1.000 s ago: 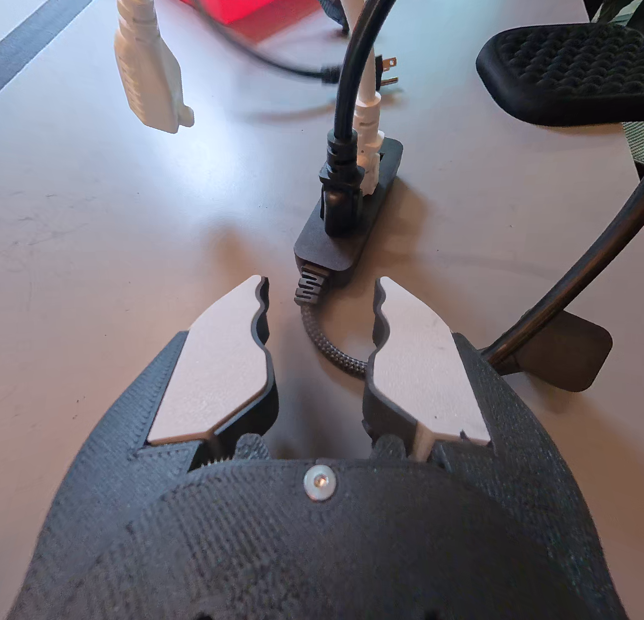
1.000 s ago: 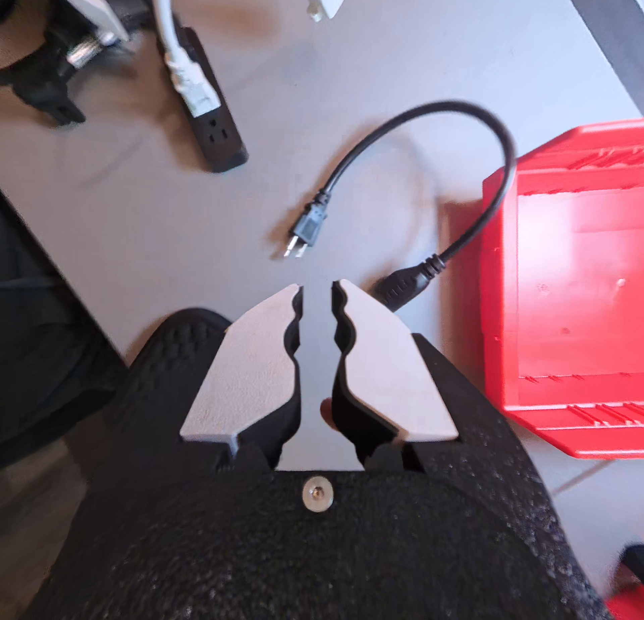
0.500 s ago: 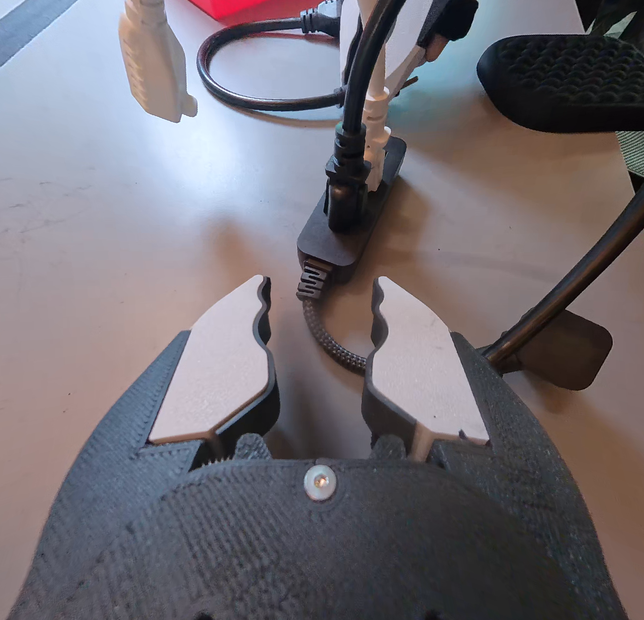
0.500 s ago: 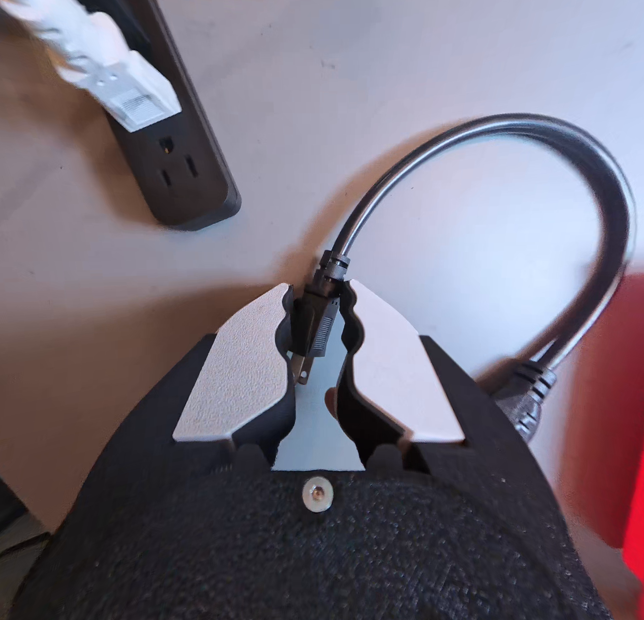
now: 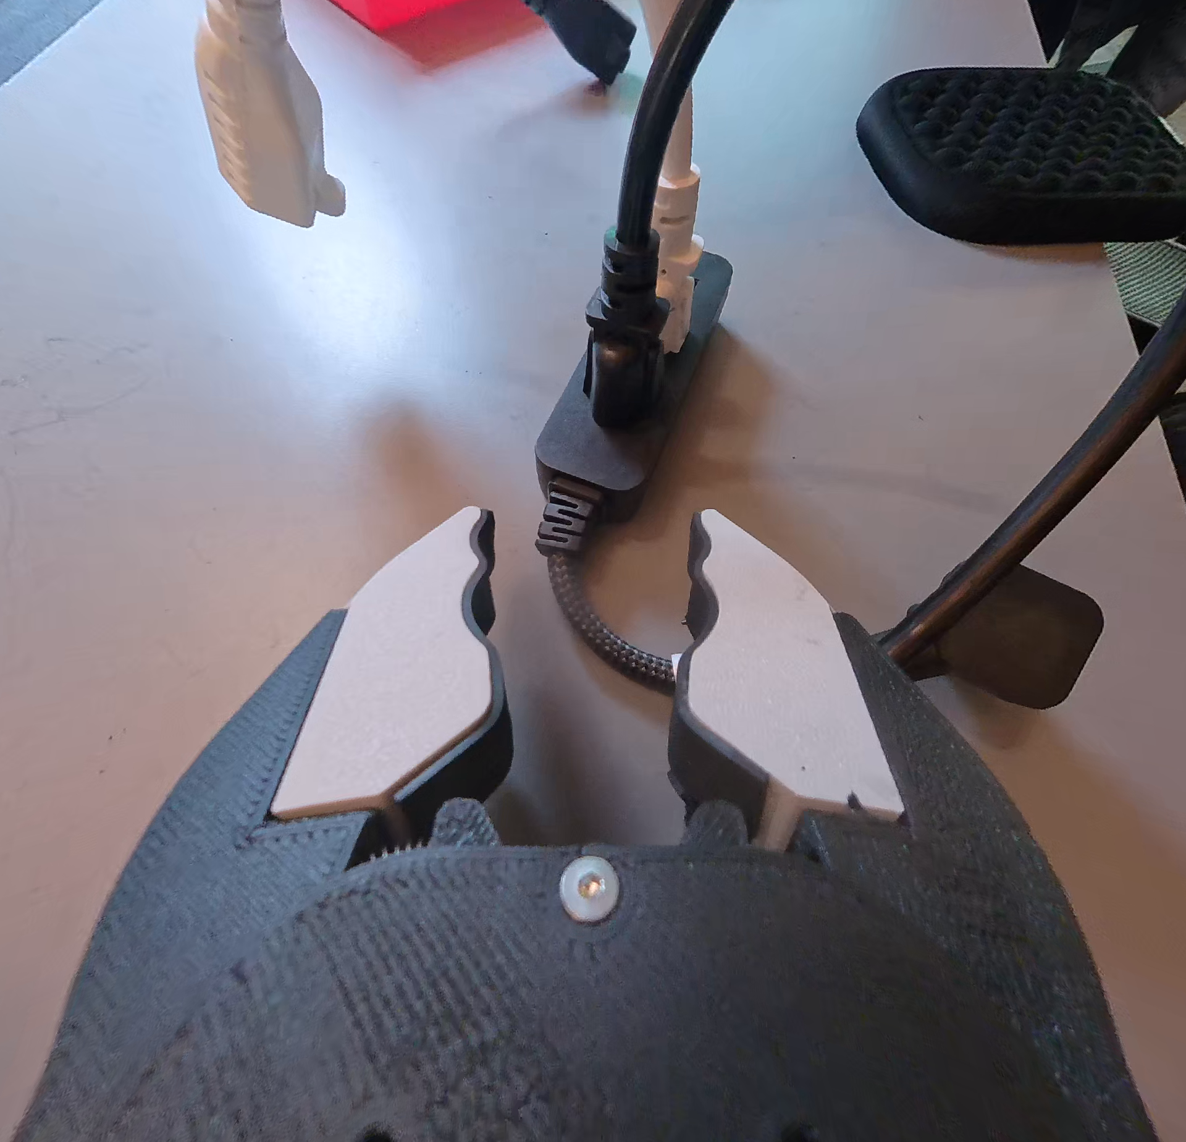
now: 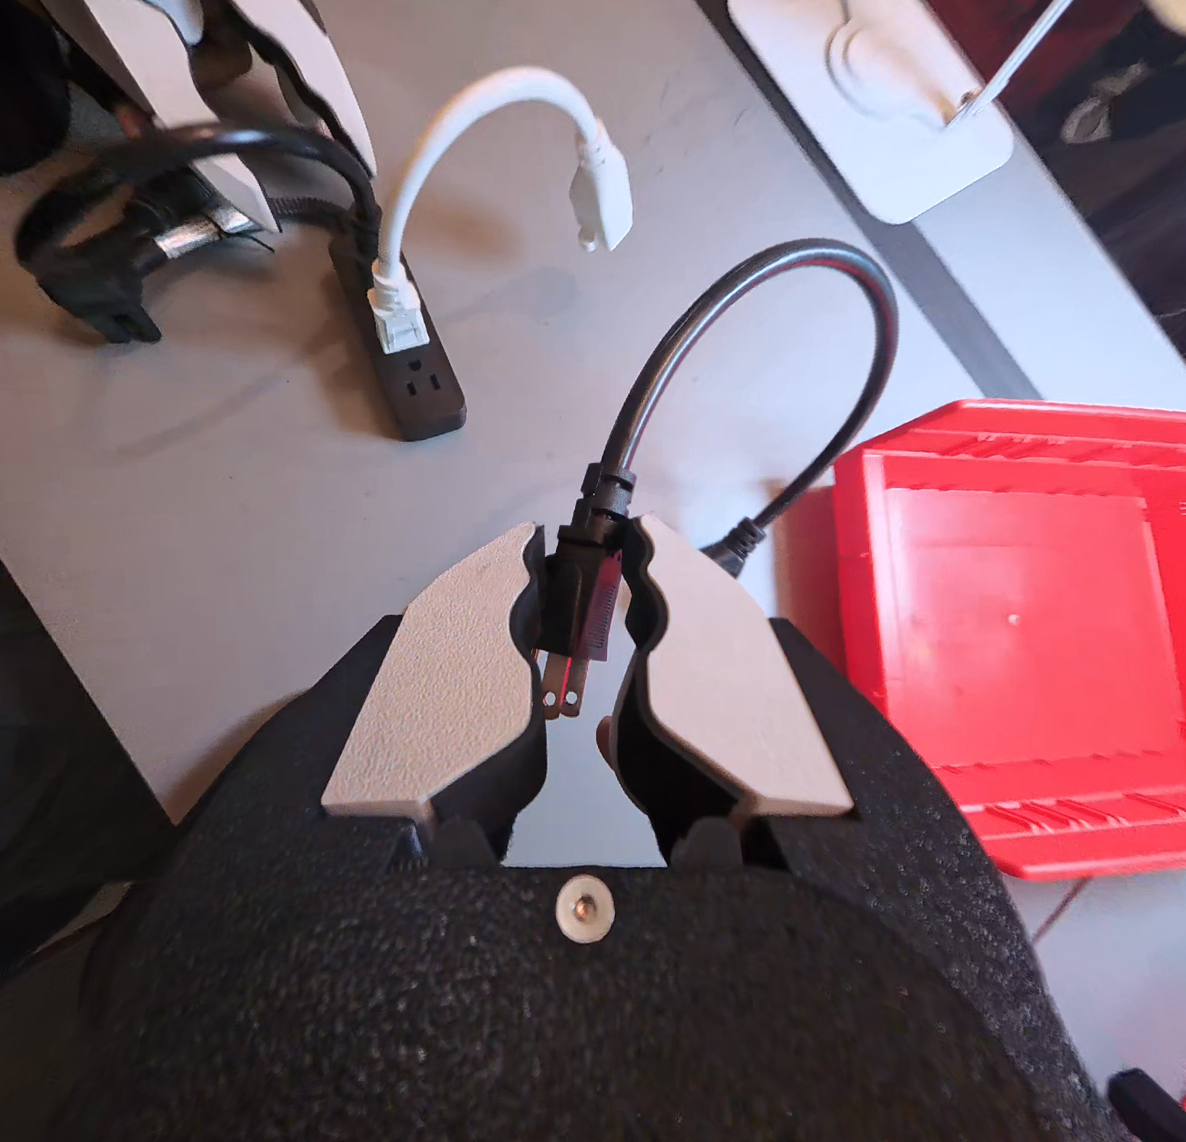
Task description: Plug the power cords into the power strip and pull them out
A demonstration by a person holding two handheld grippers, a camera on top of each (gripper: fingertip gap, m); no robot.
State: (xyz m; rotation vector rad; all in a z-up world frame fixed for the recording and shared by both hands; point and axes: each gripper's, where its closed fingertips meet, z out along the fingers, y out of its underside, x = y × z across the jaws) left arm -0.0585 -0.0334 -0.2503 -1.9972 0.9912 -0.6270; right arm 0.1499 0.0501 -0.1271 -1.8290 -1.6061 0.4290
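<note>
Plug (image 6: pixel 581 604) of the loose black cord sits clamped in the right gripper (image 6: pixel 581 572), prongs pointing back at the camera. Power strip (image 6: pixel 411 366) lies on the table with one end socket free (white and black cords plugged in). Left gripper (image 5: pixel 590 527) gapes empty by the strip's braided cable (image 5: pixel 600 629).

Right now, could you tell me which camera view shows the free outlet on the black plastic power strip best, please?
The right wrist view: the black plastic power strip lies with its free outlet facing the camera, just past the white plug. In the left wrist view that outlet is hidden behind the black plug and white plug.
</note>
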